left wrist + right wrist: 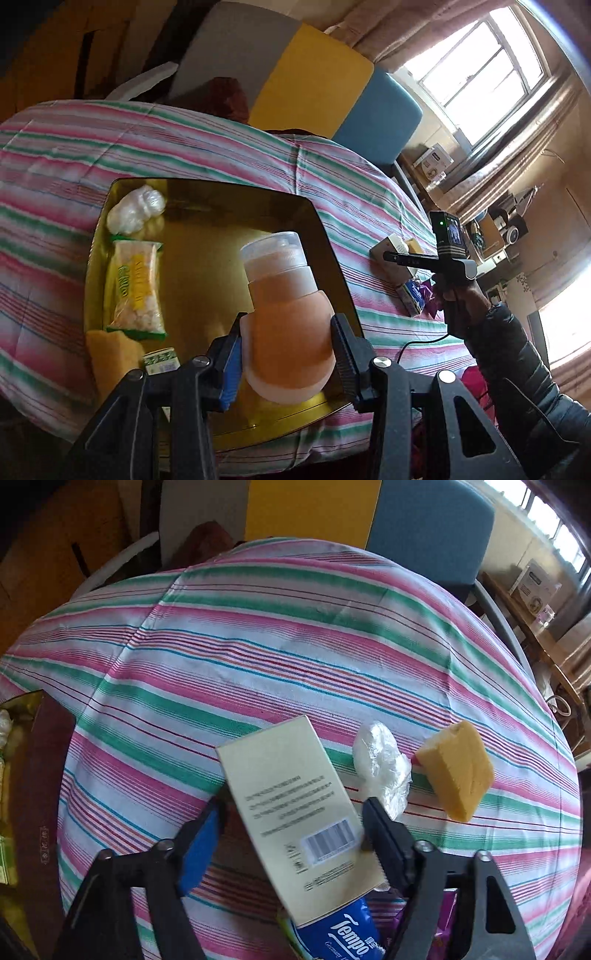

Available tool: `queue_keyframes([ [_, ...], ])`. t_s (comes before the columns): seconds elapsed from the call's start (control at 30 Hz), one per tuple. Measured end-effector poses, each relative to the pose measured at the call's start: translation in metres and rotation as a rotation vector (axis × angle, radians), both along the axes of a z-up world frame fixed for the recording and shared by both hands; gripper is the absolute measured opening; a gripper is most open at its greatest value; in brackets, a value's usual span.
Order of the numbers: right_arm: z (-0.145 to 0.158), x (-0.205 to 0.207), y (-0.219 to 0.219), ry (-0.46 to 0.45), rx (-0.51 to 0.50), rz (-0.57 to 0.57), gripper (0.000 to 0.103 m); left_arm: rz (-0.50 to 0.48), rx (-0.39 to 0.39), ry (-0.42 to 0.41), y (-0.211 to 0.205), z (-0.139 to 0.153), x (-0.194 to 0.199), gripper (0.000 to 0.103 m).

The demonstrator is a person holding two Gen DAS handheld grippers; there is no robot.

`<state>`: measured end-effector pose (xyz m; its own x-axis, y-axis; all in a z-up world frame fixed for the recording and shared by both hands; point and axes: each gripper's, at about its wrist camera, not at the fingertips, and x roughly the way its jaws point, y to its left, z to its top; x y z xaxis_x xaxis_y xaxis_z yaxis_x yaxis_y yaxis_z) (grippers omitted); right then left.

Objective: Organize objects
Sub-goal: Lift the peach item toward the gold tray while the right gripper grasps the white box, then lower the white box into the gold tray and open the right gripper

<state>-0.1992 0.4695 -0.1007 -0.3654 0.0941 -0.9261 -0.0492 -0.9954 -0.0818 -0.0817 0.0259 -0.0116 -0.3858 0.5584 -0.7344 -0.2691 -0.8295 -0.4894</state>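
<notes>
The left gripper [286, 338] is clenching a soft, translucent orange squeeze bottle [286, 295] with a frosted flip cap, its black pads pressing into both flanks. The bottle is hanging above a glossy golden tray [207, 206] with rounded corners. Along the tray's left side are lying a crumpled ball of clear plastic [135, 214], a crinkly green-edged snack packet [135, 291], a porous yellow sponge [107, 354] and a small green-printed box [160, 362].

The right gripper [291, 827] is standing around a flat cream carton [295, 808] with fine print and a barcode. The right finger is lying against the carton's edge, while the blue-padded left finger is showing a narrow gap, so I cannot tell whether the grip is firm. The carton is resting tilted over a blue Tempo tissue pack [343, 934], with purple wrapping [447, 915] just right of that.

Just right of the carton, a wad of clear film [380, 768] is lying beside a second yellow sponge block [458, 768], both on the cloth.

A cotton cloth [258, 646] striped pink, green and white is covering the surface. Beyond its far edge, grey, yellow and blue panels [314, 85] are standing, and a bright window [480, 62] is lighting the cluttered room at right. From the left camera, a hand [458, 295] in a dark puffy sleeve [517, 365] is holding the right tool.
</notes>
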Motion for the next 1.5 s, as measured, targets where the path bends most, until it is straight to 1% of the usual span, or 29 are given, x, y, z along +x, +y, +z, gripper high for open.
queue_keyframes([
  [0.03, -0.002, -0.001, -0.001, -0.004, 0.002, -0.002, 0.057, 0.016, 0.004, -0.005, -0.007, -0.003, 0.001, 0.044],
  [0.1, -0.002, 0.000, -0.007, 0.003, 0.003, 0.004, 0.050, 0.039, 0.004, -0.009, -0.017, -0.007, 0.007, 0.044],
  [0.17, -0.001, 0.001, -0.014, 0.002, 0.026, 0.004, 0.050, 0.059, 0.005, -0.015, -0.027, -0.010, 0.009, 0.044],
  [0.23, 0.004, 0.003, -0.021, 0.010, 0.028, 0.001, 0.050, 0.073, 0.009, -0.013, -0.034, -0.010, 0.012, 0.044],
  [0.3, 0.018, 0.006, -0.032, 0.037, 0.019, 0.000, 0.050, 0.077, 0.009, -0.001, -0.038, -0.007, 0.016, 0.044],
  [0.4, 0.048, 0.013, -0.054, 0.097, -0.021, 0.015, 0.050, 0.088, 0.013, 0.014, -0.048, -0.004, 0.020, 0.044],
  [0.47, 0.072, 0.018, -0.076, 0.133, -0.078, 0.048, 0.050, 0.096, 0.012, 0.023, -0.056, -0.003, 0.024, 0.044],
  [0.57, 0.099, 0.028, -0.124, 0.160, -0.155, 0.133, 0.050, 0.110, 0.006, 0.040, -0.066, -0.003, 0.030, 0.044],
  [0.67, 0.108, 0.038, -0.184, 0.149, -0.189, 0.226, 0.050, 0.119, 0.016, 0.048, -0.076, -0.003, 0.035, 0.044],
  [0.73, 0.103, 0.036, -0.218, 0.118, -0.215, 0.271, 0.050, 0.125, 0.022, 0.055, -0.084, -0.002, 0.039, 0.044],
  [0.8, 0.095, 0.033, -0.250, 0.090, -0.218, 0.299, 0.050, 0.136, 0.031, 0.063, -0.092, -0.002, 0.042, 0.044],
  [0.9, 0.077, 0.023, -0.286, 0.033, -0.251, 0.288, 0.050, 0.152, 0.048, 0.067, -0.105, -0.003, 0.045, 0.044],
  [1.0, 0.053, 0.012, -0.318, -0.027, -0.251, 0.272, 0.050, 0.160, 0.063, 0.067, -0.116, -0.005, 0.048, 0.044],
  [1.1, 0.033, -0.004, -0.334, -0.061, -0.241, 0.231, 0.050, 0.167, 0.073, 0.065, -0.124, -0.010, 0.049, 0.044],
  [1.2, 0.017, -0.017, -0.340, -0.085, -0.249, 0.173, 0.050, 0.175, 0.086, 0.060, -0.131, -0.014, 0.052, 0.044],
  [1.37, 0.008, -0.033, -0.350, -0.087, -0.230, 0.106, 0.050, 0.182, 0.106, 0.051, -0.136, -0.020, 0.053, 0.044],
  [1.5, 0.007, -0.038, -0.362, -0.076, -0.222, 0.113, 0.050, 0.182, 0.106, 0.054, -0.137, -0.023, 0.053, 0.044],
])
